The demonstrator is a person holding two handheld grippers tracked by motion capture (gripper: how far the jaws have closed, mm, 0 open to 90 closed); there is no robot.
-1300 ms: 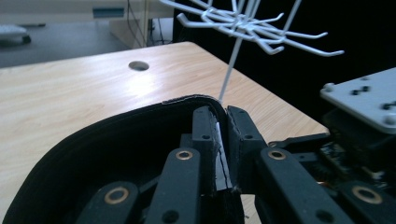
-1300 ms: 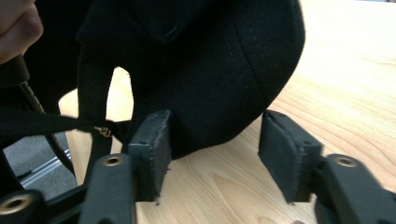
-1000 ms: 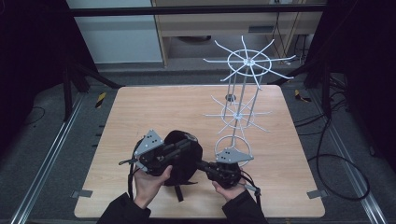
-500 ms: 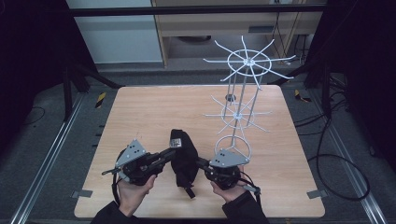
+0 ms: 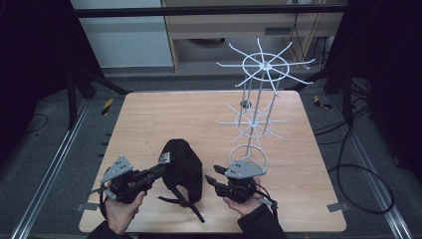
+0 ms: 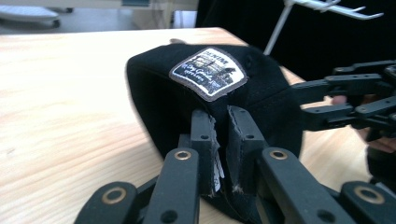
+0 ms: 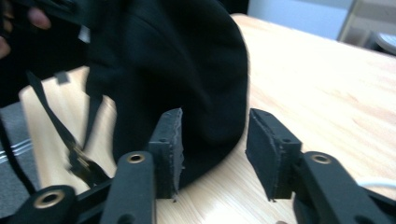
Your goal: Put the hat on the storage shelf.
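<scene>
– Where is the cap sitting for you?

– The black fabric cap point(image 5: 182, 168) is lying on the wooden bench point(image 5: 149, 119) near the 6 o'clock edge, its straps point(image 5: 185, 204) trailing toward you, a woven patch point(image 6: 208, 72) showing on its side.

– And your tongs?

– Your left tongs point(image 5: 160, 171) are pinching the cap's edge, pads nearly together on the cloth. Your right tongs point(image 5: 211, 175) are standing apart at the cap's 3 o'clock side, gripping nothing. The white wire rack point(image 5: 257, 107) is rising at 1 o'clock.
</scene>
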